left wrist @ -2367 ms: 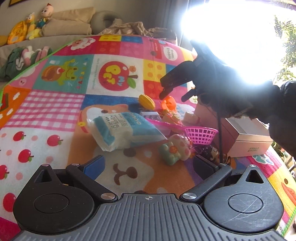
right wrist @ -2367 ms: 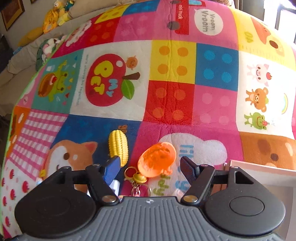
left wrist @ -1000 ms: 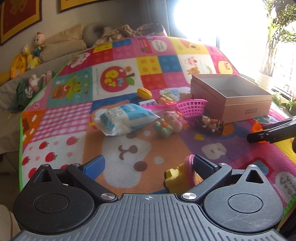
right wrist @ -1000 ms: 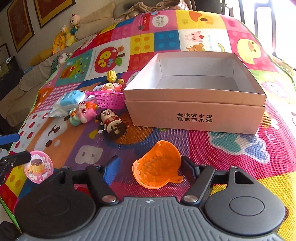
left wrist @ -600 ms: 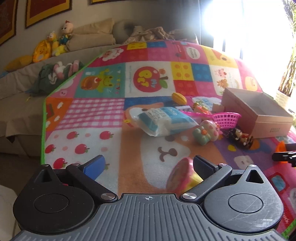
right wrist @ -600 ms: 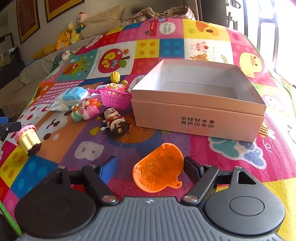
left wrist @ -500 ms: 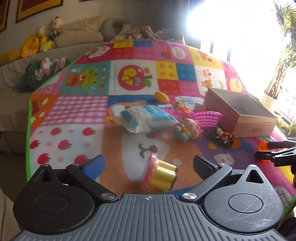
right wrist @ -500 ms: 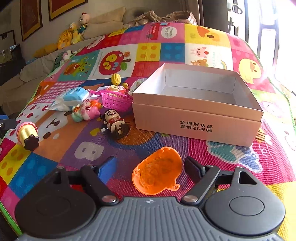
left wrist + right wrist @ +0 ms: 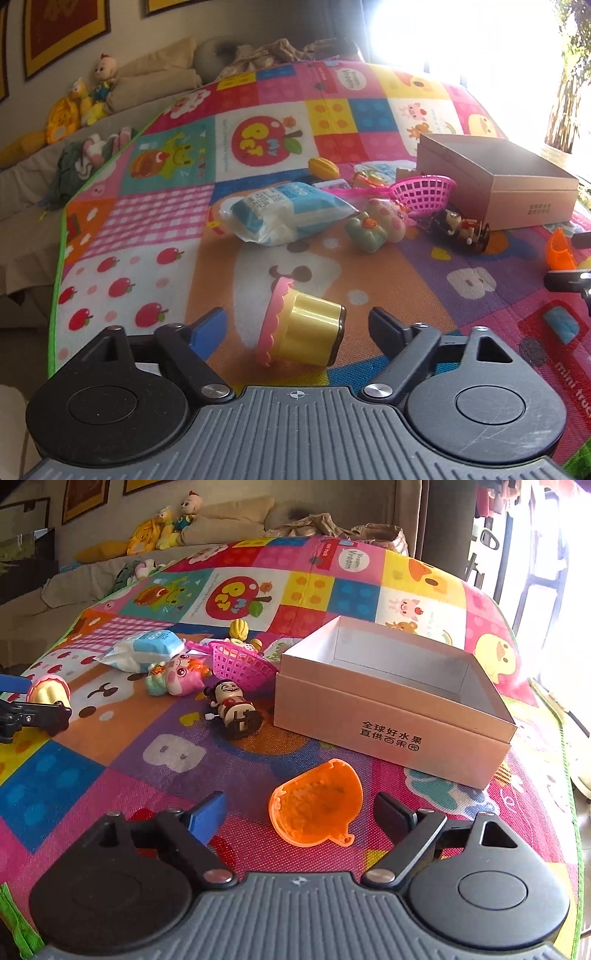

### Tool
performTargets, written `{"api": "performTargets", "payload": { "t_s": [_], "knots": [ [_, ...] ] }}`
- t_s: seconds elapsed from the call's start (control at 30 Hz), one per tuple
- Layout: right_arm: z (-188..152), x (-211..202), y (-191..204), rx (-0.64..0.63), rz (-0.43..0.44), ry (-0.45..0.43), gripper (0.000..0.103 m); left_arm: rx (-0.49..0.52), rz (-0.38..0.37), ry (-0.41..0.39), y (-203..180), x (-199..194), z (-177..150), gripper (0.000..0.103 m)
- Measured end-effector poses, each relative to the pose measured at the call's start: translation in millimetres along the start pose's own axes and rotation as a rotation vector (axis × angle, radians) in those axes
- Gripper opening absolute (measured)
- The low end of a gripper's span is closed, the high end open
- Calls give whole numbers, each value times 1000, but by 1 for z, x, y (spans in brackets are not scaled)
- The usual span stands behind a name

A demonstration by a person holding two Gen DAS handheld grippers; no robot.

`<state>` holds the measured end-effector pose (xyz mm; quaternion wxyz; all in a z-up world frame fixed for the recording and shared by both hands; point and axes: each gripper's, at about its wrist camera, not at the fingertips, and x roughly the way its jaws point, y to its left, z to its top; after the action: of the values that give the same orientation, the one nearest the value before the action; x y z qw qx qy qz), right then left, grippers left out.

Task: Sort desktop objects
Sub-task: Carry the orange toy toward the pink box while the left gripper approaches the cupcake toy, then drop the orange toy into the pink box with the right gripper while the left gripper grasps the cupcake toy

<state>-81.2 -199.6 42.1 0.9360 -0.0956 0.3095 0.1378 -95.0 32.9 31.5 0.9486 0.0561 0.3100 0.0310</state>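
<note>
A yellow cupcake toy [image 9: 303, 332] with a pink frill lies on its side on the play mat, between the fingers of my open left gripper [image 9: 297, 325], touching neither. An orange shell toy [image 9: 316, 808] lies on the mat between the fingers of my open right gripper [image 9: 299, 810], also untouched. The open pink cardboard box [image 9: 391, 698] stands empty just beyond the shell. It also shows at the right in the left wrist view [image 9: 495, 184]. The cupcake [image 9: 50, 690] and left fingers [image 9: 35, 712] show at the far left of the right wrist view.
On the colourful mat [image 9: 155, 221] lie a blue wipes pack [image 9: 284, 214], a pig toy [image 9: 380, 225], a pink basket [image 9: 423, 192], a wind-up doll [image 9: 232, 705] and a yellow corn toy [image 9: 324, 167]. Plush toys [image 9: 81, 107] sit on the sofa behind.
Both grippers have let go: the cupcake dropped from the left fingers and rolled onto its side, and the orange shell lies free on the mat. Both cameras shifted slightly.
</note>
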Motion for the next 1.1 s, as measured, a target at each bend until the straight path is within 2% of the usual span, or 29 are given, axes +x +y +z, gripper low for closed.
{"api": "performTargets", "payload": {
  "t_s": [0.1,0.2,0.27,0.33,0.37,0.4,0.5,0.6,0.67,0.77,0.83,0.9,0.97,1.03,1.1],
  "knots": [
    [0,1,0,-4,0,9,87,6,16,20,-2,9,-3,77],
    [2,5,-4,25,0,25,87,16,20,19,-2,11,-3,54],
    [3,6,-8,44,-3,27,86,18,14,18,-2,10,-3,50],
    [4,9,-10,45,-7,37,74,28,9,14,-4,8,-1,48],
    [4,11,-11,42,-4,48,62,32,1,11,-6,6,1,47],
    [5,11,-11,46,7,51,55,36,-15,6,-9,4,3,47],
    [8,3,-13,35,13,57,55,59,-76,-21,-22,-4,13,47],
    [16,-18,-22,44,56,71,55,143,-146,-99,-50,-15,36,47],
    [30,-45,-32,35,61,14,55,200,-192,-172,-70,-21,58,47],
    [64,-85,-58,52,13,-114,55,267,-262,-269,-106,-17,96,47],
    [86,-97,-75,61,-22,-185,55,294,-280,-314,-131,-2,121,47],
    [107,-93,-91,86,-64,-213,55,283,-308,-324,-150,16,144,47],
    [124,-80,-104,115,-78,-204,55,254,-362,-313,-167,40,168,47],
    [141,-57,-119,145,-76,-191,55,232,-388,-297,-176,61,181,54],
    [154,-30,-133,178,-73,-174,56,206,-381,-276,-172,73,183,62]
  ]
}}
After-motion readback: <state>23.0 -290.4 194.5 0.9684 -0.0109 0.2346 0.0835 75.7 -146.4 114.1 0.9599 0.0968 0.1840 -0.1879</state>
